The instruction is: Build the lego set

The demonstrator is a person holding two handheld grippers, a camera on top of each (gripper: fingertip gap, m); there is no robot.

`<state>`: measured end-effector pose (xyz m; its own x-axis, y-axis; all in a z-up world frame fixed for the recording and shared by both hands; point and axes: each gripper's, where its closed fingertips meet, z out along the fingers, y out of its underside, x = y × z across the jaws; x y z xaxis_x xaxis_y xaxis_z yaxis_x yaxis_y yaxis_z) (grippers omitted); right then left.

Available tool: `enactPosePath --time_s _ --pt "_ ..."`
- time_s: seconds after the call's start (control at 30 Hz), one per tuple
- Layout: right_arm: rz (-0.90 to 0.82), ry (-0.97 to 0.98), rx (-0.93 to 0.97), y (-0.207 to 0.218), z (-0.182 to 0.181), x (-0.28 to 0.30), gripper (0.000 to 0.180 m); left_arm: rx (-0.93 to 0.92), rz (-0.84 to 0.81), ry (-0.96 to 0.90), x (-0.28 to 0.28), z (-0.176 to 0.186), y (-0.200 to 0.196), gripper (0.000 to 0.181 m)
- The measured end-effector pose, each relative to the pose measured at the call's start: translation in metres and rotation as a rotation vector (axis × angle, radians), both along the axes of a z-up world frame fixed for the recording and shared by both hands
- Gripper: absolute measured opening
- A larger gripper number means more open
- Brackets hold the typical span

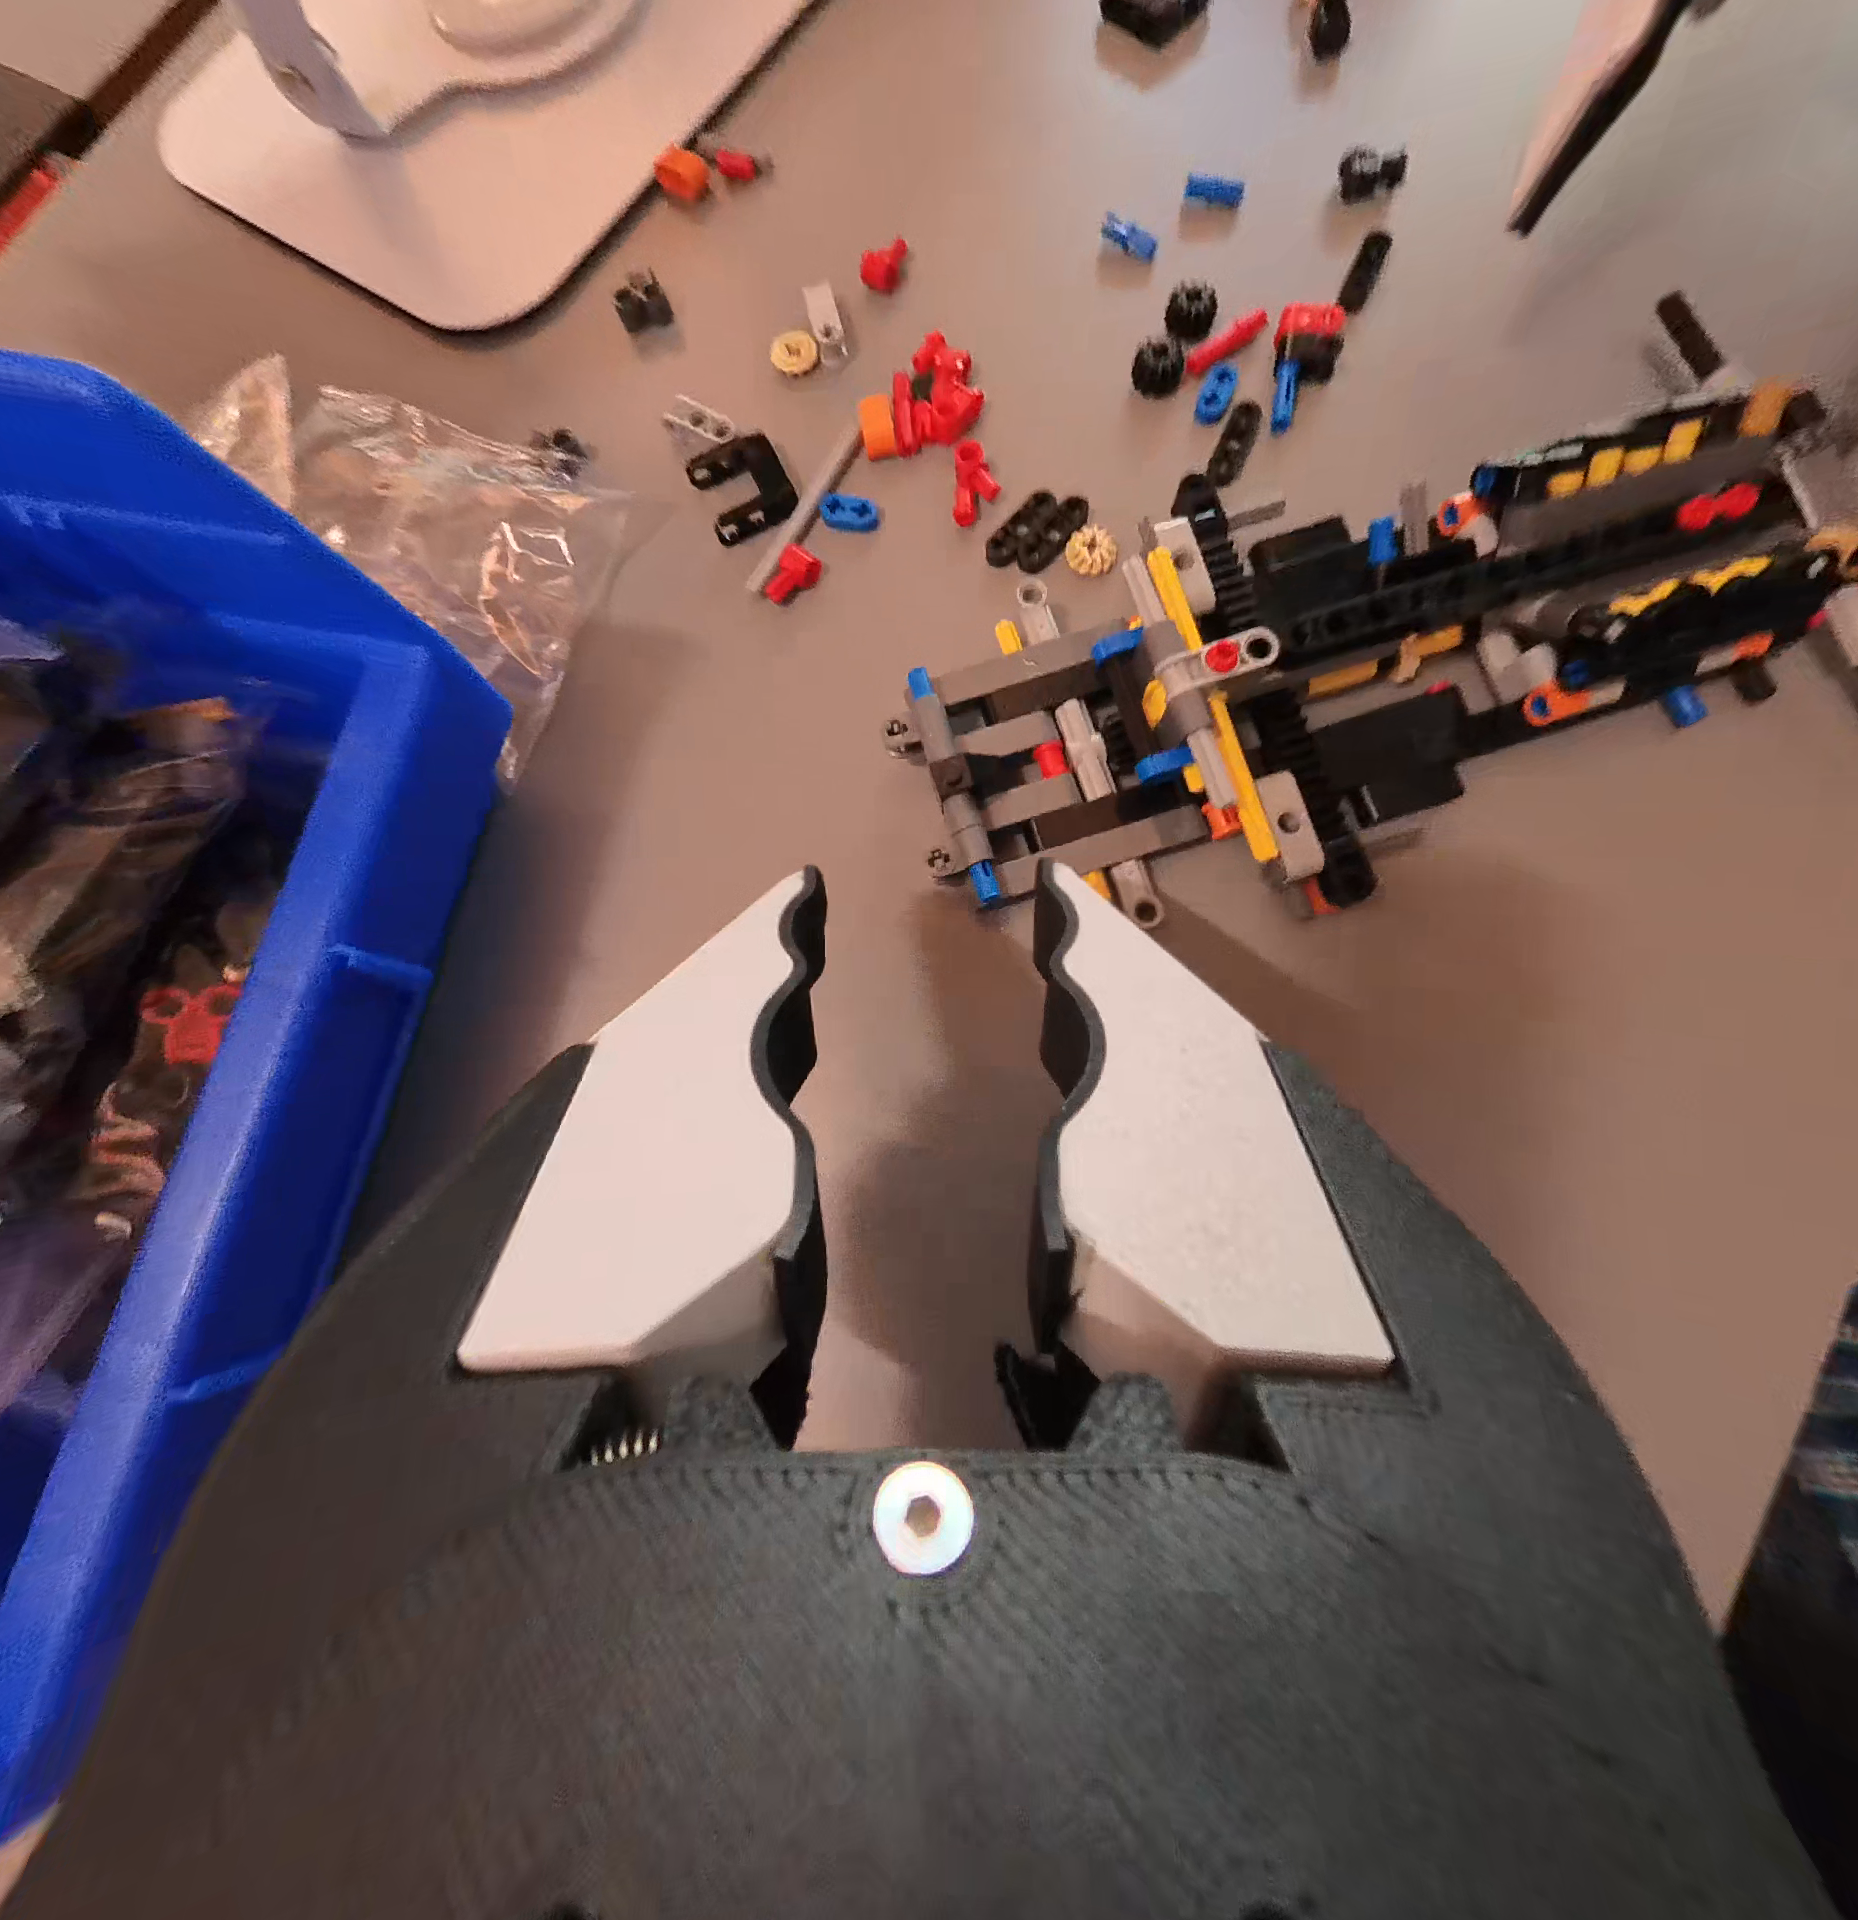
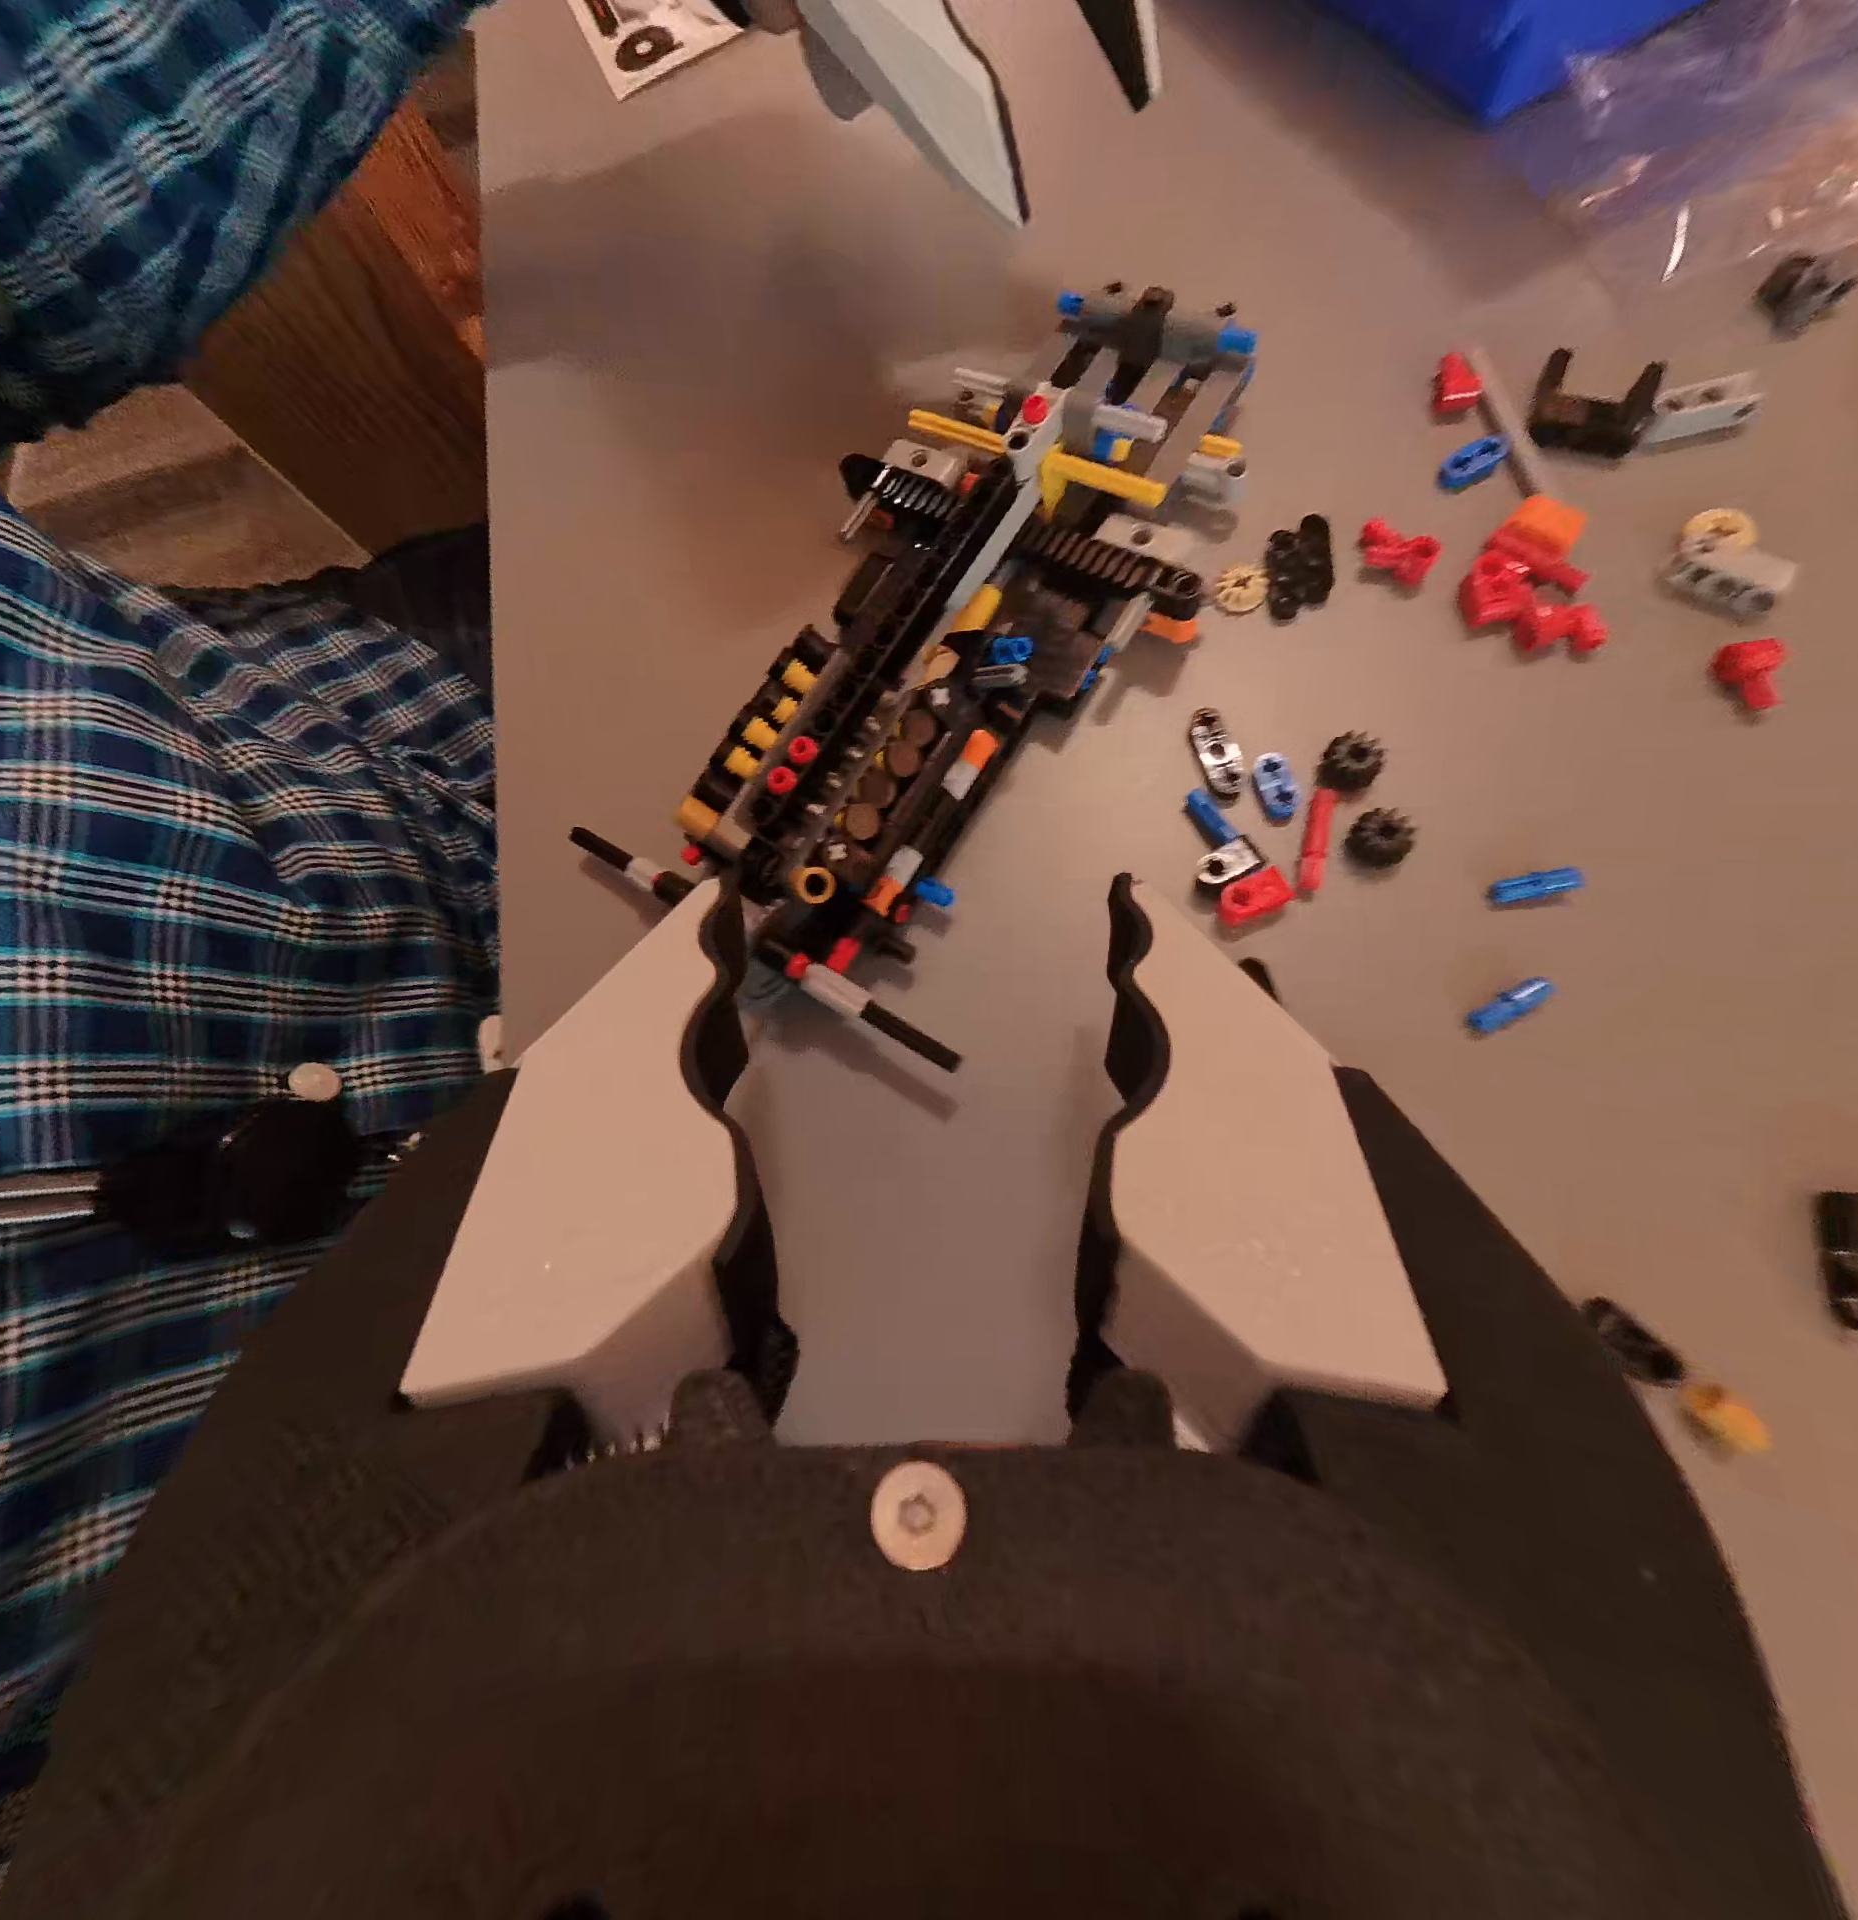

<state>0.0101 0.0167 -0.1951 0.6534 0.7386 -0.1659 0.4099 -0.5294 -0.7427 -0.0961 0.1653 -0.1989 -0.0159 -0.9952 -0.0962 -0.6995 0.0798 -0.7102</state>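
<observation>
The half-built lego chassis (image 2: 987, 644) is lying flat on the grey table (image 2: 696, 260), just ahead of my right gripper (image 2: 917, 902), its near end sitting between and slightly left of the fingertips. I am holding that gripper spread wide, gripping nothing. A thin black axle (image 2: 883, 1023) is sticking out of the chassis's near end, right under the left finger; I judge a careless descent could knock it or push it out.

My left gripper (image 1: 930, 883) is also parted and empty, with the chassis's grey front frame (image 1: 1029, 769) just ahead and to the right of its tips.

Loose parts are lying scattered to the right of the right gripper: red connectors (image 2: 1522, 597), blue pins (image 2: 1533, 885), black gears (image 2: 1377, 834). A sweeping approach risks scattering them.

The blue bin (image 1: 281, 831) is crowding the left gripper's left side, the crinkled clear bags (image 1: 437, 499) beyond it. Swinging left, I could be bumping its wall.
</observation>
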Motion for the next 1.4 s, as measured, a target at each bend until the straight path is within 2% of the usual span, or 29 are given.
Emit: enactPosePath --time_s 0.03,0.1,0.23,0.43,0.6,0.8,1.03,1.4 --pt "0.007 -0.011 0.009 0.005 0.001 0.003 0.064 -0.012 0.029 -0.011 -0.001 0.002 -0.002 0.039" --pt "0.025 -0.029 0.027 0.015 0.004 0.006 0.056 -0.036 0.082 -0.043 -0.003 0.004 -0.009 0.04" --pt "0.071 -0.038 0.038 0.037 0.008 0.004 0.05 -0.077 0.156 -0.076 -0.011 0.0 -0.033 0.039" --pt "0.156 -0.099 -0.001 0.064 -0.009 -0.011 0.047 -0.117 0.211 -0.059 -0.008 -0.01 -0.073 0.045" --pt "0.199 -0.12 -0.057 0.076 -0.03 -0.021 0.046 -0.134 0.248 -0.029 0.003 -0.023 -0.089 0.043" --pt "0.235 -0.117 -0.058 0.078 -0.033 -0.031 0.041 -0.08 0.282 -0.014 0.011 -0.035 -0.086 0.032" --pt "0.206 -0.115 -0.036 0.082 -0.033 -0.032 0.042 -0.07 0.248 -0.006 0.01 -0.036 -0.079 0.032" --pt "0.154 -0.093 -0.018 0.085 -0.033 -0.032 0.046 -0.066 0.082 0.047 0.007 -0.036 -0.06 0.032"
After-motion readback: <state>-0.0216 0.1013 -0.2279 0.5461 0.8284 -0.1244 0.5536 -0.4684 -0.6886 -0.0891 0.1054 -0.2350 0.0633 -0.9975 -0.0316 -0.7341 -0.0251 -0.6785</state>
